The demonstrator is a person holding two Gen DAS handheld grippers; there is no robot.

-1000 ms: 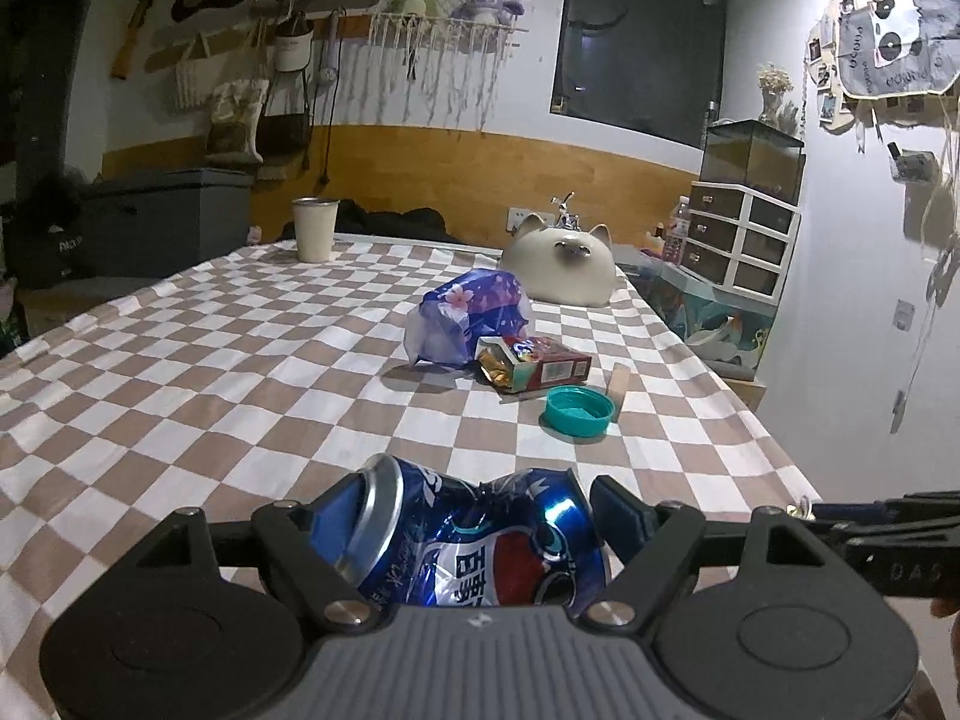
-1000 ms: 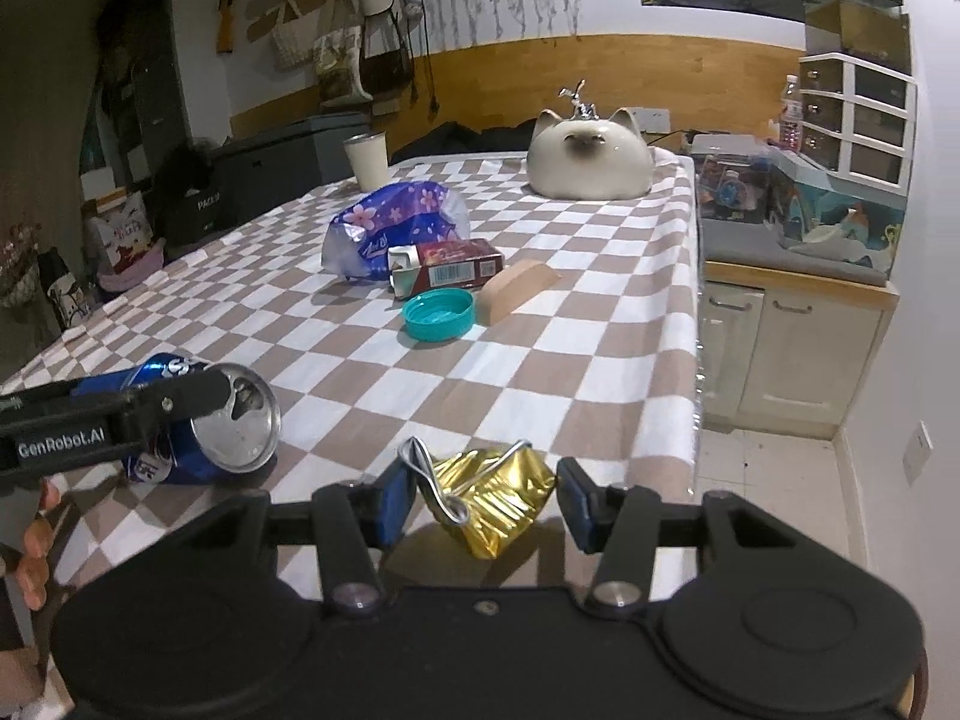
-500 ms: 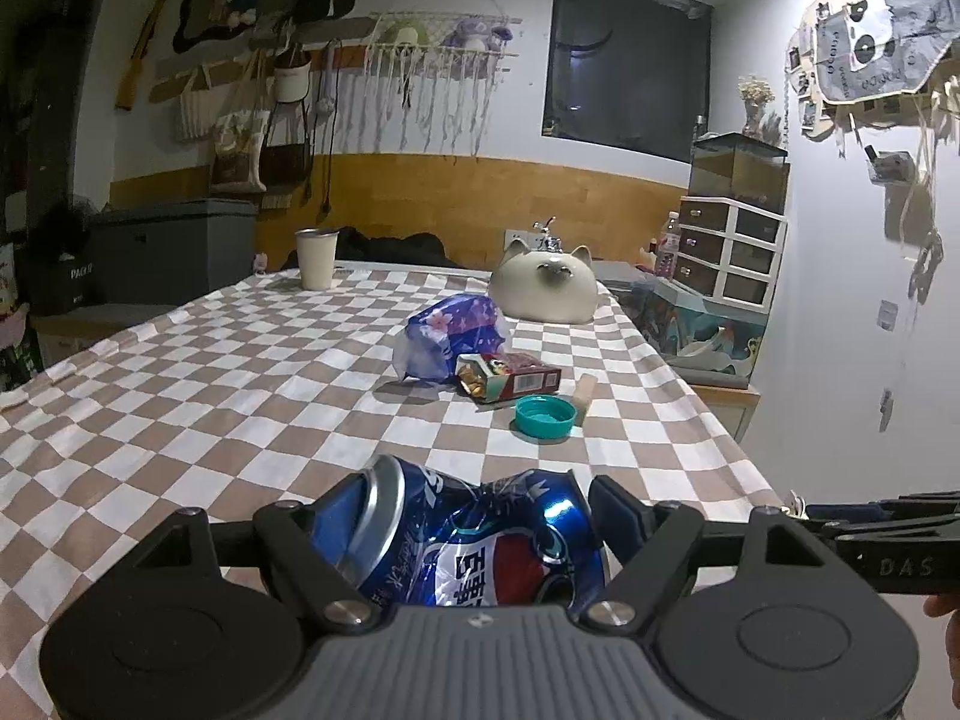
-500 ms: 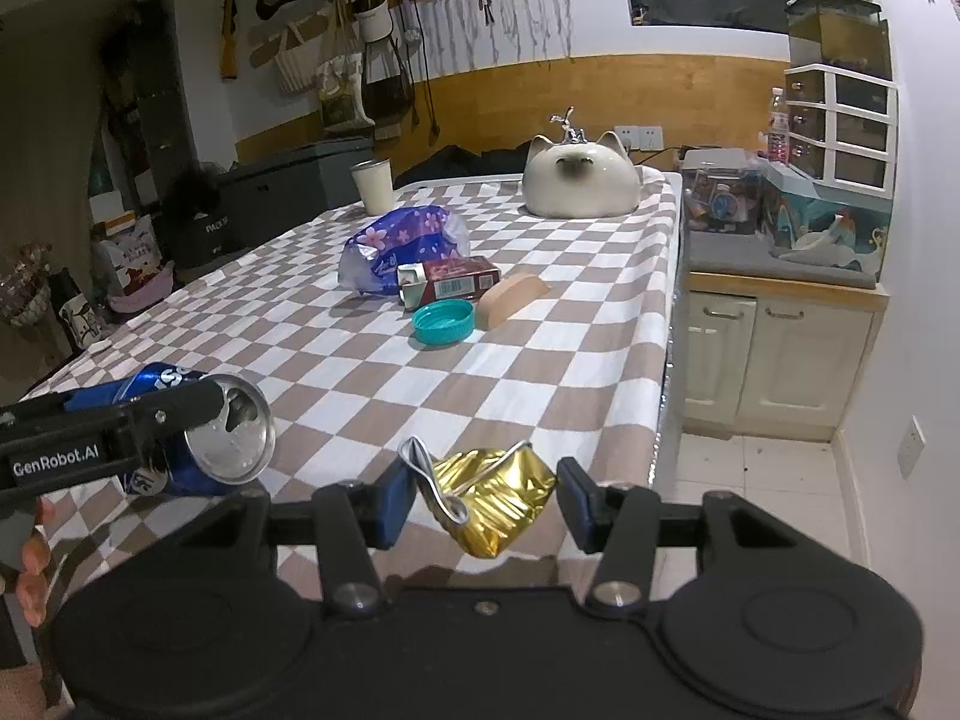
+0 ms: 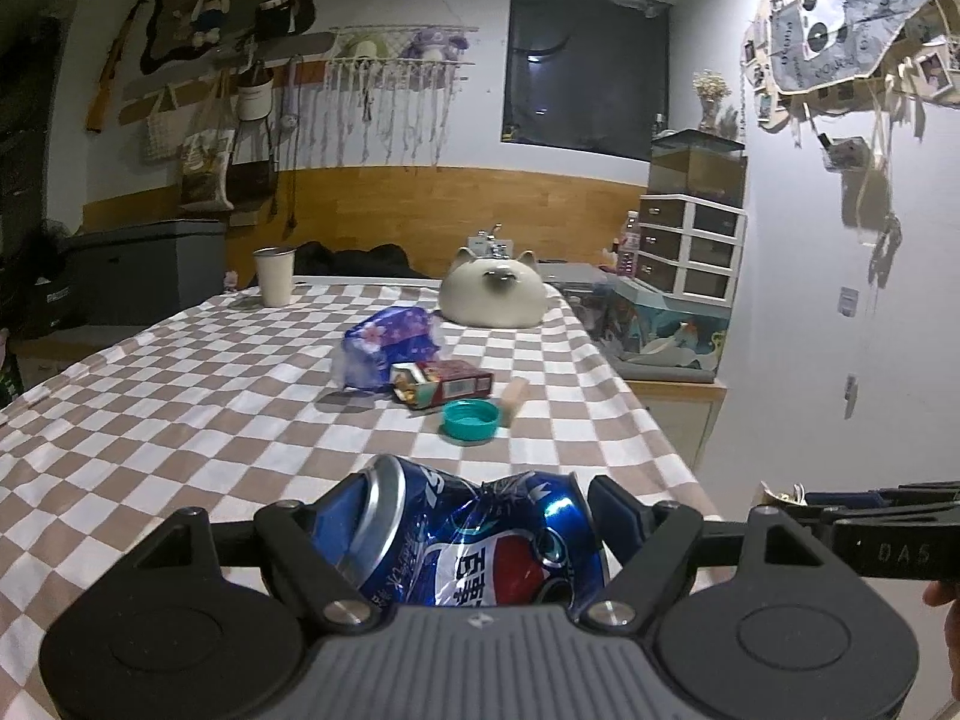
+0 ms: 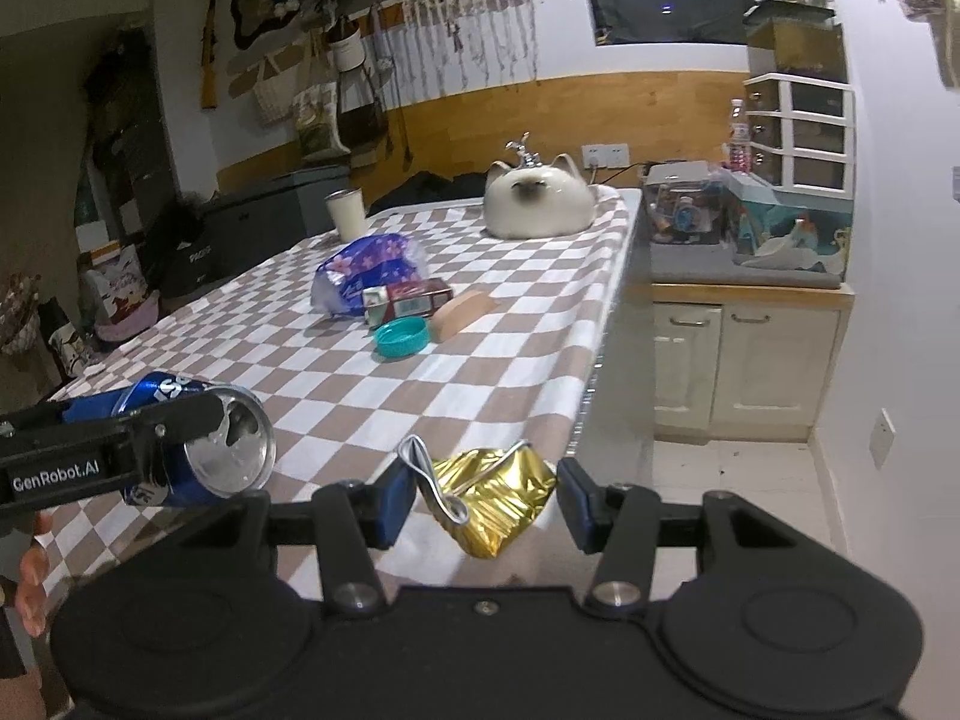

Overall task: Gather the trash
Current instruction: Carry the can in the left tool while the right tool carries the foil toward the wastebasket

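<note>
Left gripper [image 5: 474,534] clamped on crushed blue can [image 5: 480,540], lower centre; right gripper [image 6: 486,498] clamped on crumpled gold can [image 6: 492,498]. Both lifted back from checkered table [image 6: 510,324] since a second ago. Wrapper, box, lid still uncollected mid-frame.

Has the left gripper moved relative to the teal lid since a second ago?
Yes. The left gripper, shut on the crushed blue can, has pulled back from the teal lid: more checkered tablecloth now lies between them.
</note>
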